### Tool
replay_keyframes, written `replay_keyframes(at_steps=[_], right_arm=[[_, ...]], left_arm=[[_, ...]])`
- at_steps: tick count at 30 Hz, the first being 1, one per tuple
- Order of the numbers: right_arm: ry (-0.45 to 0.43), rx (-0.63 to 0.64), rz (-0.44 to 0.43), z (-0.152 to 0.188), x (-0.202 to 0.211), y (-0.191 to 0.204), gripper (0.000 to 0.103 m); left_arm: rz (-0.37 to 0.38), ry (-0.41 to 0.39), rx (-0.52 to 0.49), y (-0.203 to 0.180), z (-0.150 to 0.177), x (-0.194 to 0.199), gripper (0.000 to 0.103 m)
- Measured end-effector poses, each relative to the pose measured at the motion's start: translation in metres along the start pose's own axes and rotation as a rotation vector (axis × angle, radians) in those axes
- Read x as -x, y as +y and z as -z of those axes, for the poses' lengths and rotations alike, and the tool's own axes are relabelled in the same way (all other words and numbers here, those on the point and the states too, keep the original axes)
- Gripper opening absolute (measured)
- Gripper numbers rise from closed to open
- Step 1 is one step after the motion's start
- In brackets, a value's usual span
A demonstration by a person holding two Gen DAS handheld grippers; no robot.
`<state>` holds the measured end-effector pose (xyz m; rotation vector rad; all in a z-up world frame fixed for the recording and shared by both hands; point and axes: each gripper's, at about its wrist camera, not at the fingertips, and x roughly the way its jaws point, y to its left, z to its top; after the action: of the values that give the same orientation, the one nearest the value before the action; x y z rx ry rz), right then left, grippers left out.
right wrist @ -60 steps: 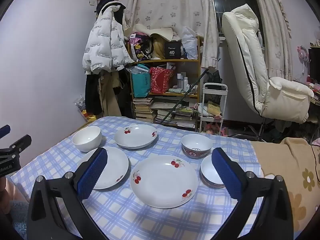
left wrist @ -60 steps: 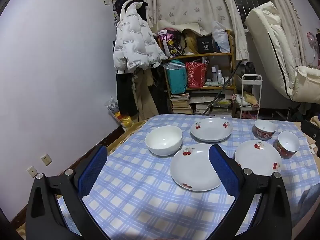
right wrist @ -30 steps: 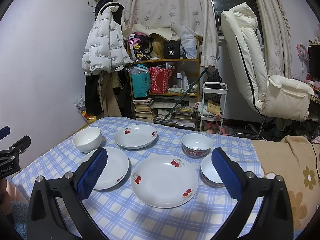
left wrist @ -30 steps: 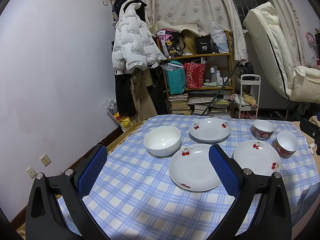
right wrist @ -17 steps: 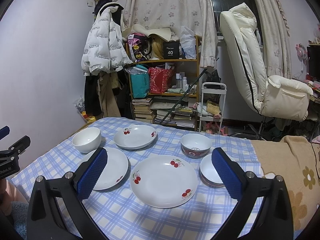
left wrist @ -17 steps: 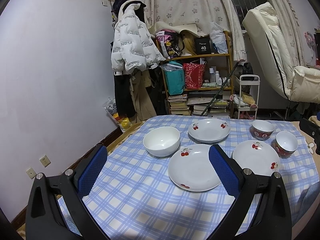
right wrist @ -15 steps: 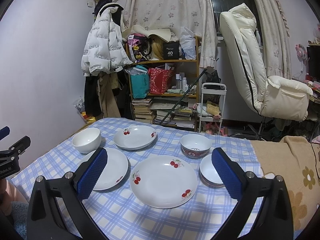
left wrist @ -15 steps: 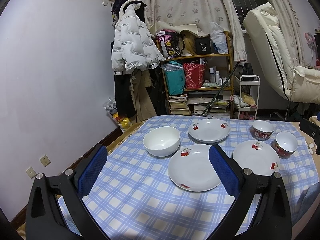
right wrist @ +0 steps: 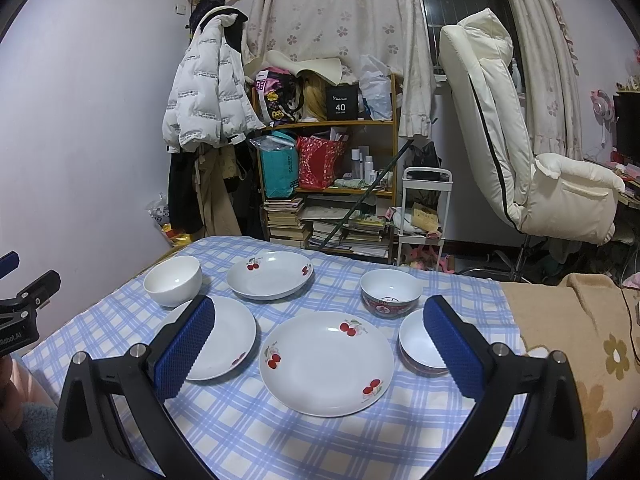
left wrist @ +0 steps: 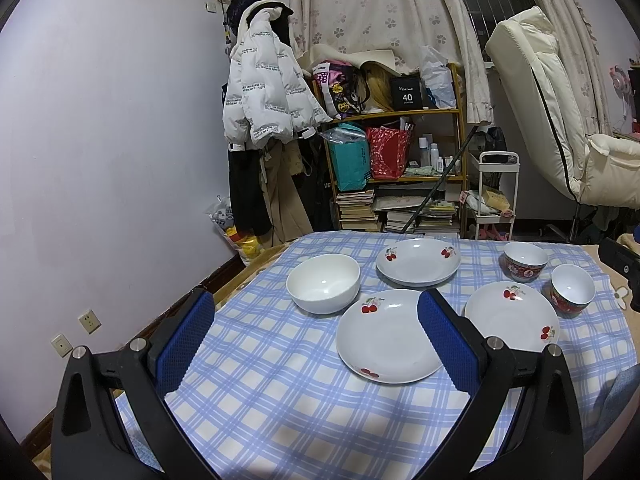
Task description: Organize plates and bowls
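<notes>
Three white cherry-print plates lie on a blue checked tablecloth (left wrist: 260,364): a near left plate (left wrist: 386,336) (right wrist: 224,338), a near right plate (left wrist: 512,322) (right wrist: 326,362) and a far plate (left wrist: 418,262) (right wrist: 270,274). A plain white bowl (left wrist: 324,282) (right wrist: 173,280) stands at the left. Two red-patterned bowls stand at the right, the far one (left wrist: 525,261) (right wrist: 391,291) and the near one (left wrist: 572,289) (right wrist: 420,346). My left gripper (left wrist: 316,336) and right gripper (right wrist: 320,344) both hover open and hold nothing, above the near edge.
Behind the table stand a cluttered wooden shelf (left wrist: 400,160) with books, a hanging white jacket (left wrist: 264,96), a small white trolley (right wrist: 426,208) and a white recliner chair (right wrist: 520,152). A tan floral blanket (right wrist: 572,332) covers the table's right end. A wall is at the left.
Both grippers have drifted very slightly back and up, so the dishes sit a touch lower and further in view. Nothing on the table has moved.
</notes>
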<state>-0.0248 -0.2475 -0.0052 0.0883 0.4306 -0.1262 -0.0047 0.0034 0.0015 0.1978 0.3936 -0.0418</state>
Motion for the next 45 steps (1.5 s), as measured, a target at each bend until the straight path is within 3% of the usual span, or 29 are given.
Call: replay_keyframes(at_steps=[35, 45], right_arm=[[0.0, 0.0, 0.0, -0.0022, 0.0001, 0.0019, 0.103], [0.005, -0.007, -0.008, -0.0059, -0.0018, 0.0044, 0.103]], left_arm=[[0.003, -0.007, 0.005, 0.0031, -0.0006, 0.0035, 0.1], [0.006, 0.022, -0.003, 0.001, -0.0028, -0.0019, 0.1]])
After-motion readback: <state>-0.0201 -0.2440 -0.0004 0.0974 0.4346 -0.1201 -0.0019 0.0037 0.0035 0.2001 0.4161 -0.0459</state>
